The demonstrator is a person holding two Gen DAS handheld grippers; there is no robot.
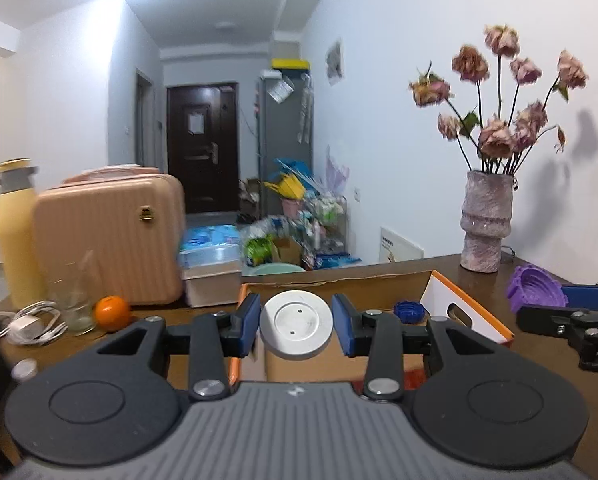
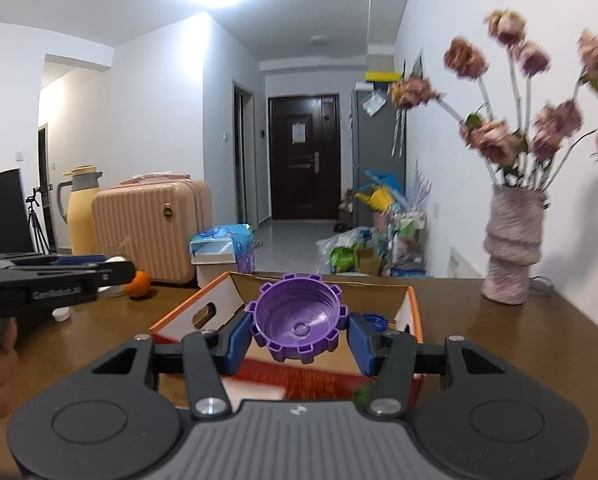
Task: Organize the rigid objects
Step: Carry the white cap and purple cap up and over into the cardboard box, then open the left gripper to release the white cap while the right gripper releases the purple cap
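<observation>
- The brown wooden worktop (image 2: pixel 499 344) carries an open cardboard box with orange edges (image 2: pixel 415 312).
- The right gripper (image 2: pixel 297 336) is partly open and clamps a purple toothed plastic cap (image 2: pixel 295 320) above the box.
- The left gripper (image 1: pixel 297 326) is partly open and grips a round silver metal lid (image 1: pixel 296 320) over the box's near edge.
- A small blue plastic cap (image 1: pixel 409 311) lies inside the box.
</observation>
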